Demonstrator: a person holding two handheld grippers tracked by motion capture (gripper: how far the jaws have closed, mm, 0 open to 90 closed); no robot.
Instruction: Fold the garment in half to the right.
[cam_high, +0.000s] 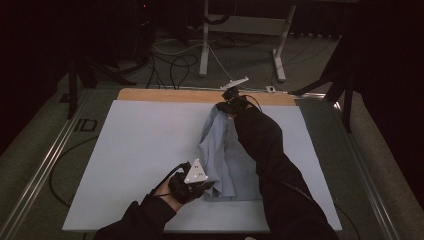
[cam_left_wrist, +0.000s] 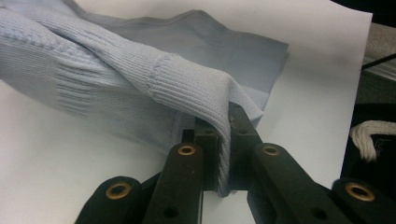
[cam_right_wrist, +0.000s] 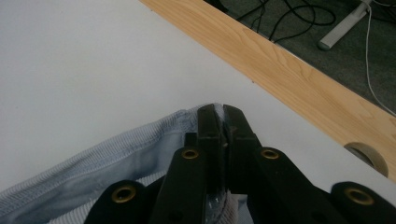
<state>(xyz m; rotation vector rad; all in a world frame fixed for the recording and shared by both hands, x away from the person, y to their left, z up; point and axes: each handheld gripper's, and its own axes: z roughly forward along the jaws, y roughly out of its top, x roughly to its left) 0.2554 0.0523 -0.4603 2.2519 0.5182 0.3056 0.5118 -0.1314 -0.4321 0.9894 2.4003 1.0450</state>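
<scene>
Nearest the high camera, the left claw (cam_high: 202, 186) is seen at the near edge of the counter (cam_high: 135, 150), clenched on a ribbed cuff of a pale blue knitted garment (cam_high: 222, 150). From the left claw's own view, the ribbed cuff (cam_left_wrist: 205, 93) is pinched between the two black jaws, and the rest of the garment is spread behind it on the white sheet (cam_left_wrist: 70, 158) covering the counter. The right claw (cam_high: 226, 104) is held far across the counter, near its wooden back edge (cam_high: 165, 95), and is closed on the garment's far end. In the right claw view, a ribbed hem (cam_right_wrist: 140, 140) is gripped between the jaws just above the white sheet. The garment is stretched lengthwise between the two claws, slightly right of the counter's middle. Cables (cam_high: 175, 65) are seen on the floor beyond.
</scene>
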